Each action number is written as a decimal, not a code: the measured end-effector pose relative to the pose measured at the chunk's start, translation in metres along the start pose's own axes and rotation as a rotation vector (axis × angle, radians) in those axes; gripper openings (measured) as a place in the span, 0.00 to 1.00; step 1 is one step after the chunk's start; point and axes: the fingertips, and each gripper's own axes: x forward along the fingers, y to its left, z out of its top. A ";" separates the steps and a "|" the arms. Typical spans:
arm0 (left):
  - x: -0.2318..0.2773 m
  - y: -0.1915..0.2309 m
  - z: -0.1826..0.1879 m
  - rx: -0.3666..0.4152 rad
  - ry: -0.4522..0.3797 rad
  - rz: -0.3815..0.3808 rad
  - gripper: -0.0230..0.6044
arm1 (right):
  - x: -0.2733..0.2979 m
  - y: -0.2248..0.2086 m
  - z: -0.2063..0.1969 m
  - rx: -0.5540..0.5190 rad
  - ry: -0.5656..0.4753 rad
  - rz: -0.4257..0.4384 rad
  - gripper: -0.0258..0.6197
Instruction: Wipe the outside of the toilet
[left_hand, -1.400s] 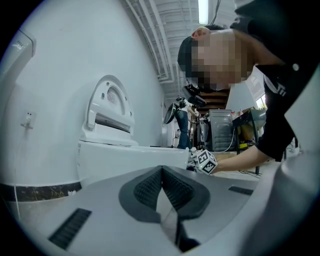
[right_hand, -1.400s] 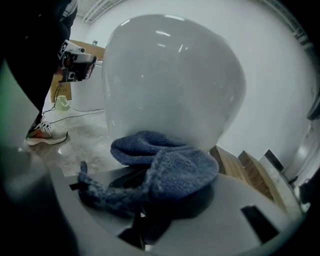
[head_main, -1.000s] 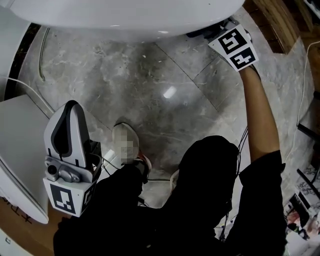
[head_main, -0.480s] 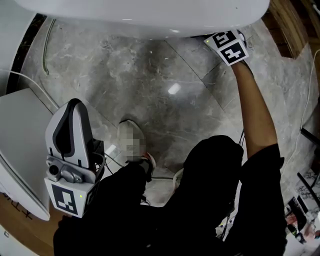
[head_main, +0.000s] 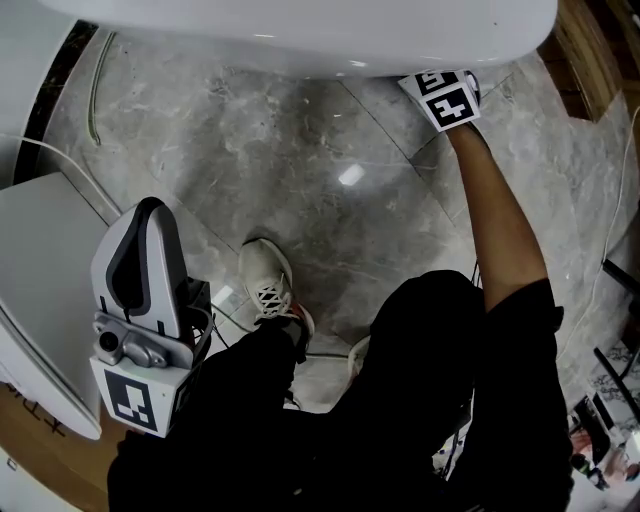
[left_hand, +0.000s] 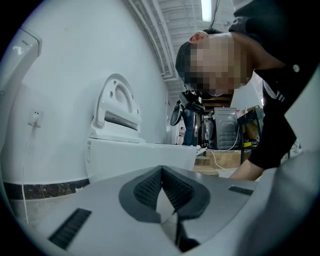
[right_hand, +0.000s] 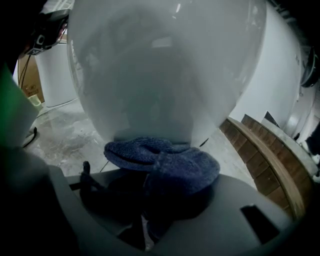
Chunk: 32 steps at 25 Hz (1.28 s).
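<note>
The white toilet bowl (head_main: 300, 35) bulges across the top of the head view and fills the right gripper view (right_hand: 165, 65). My right gripper (right_hand: 150, 200) is shut on a dark blue cloth (right_hand: 165, 160), which presses against the bowl's lower outside. In the head view only that gripper's marker cube (head_main: 441, 98) shows, tucked under the bowl's right edge; its jaws are hidden there. My left gripper (head_main: 148, 210) hangs at the lower left, away from the toilet. In its own view the left gripper (left_hand: 162, 175) is shut with nothing between the pads.
A white fixture (head_main: 40, 300) stands at the left with a cable (head_main: 60, 170) beside it. A second toilet (left_hand: 125, 145) shows in the left gripper view. My shoe (head_main: 265, 285) rests on the grey marble floor (head_main: 330, 200). A wooden ledge (right_hand: 270, 155) runs along the right.
My right gripper has slid up and leftward, further under the bowl's edge, with the cloth. The left gripper has stayed put.
</note>
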 end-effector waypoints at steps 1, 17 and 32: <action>0.000 0.001 0.000 -0.001 0.000 0.001 0.05 | 0.001 0.000 -0.001 0.008 -0.001 -0.002 0.19; -0.002 0.002 0.006 -0.019 -0.027 0.008 0.05 | 0.000 0.001 -0.020 0.118 0.007 -0.023 0.20; -0.004 -0.009 0.013 0.003 -0.026 0.045 0.05 | -0.177 -0.007 0.042 0.258 -0.343 -0.049 0.20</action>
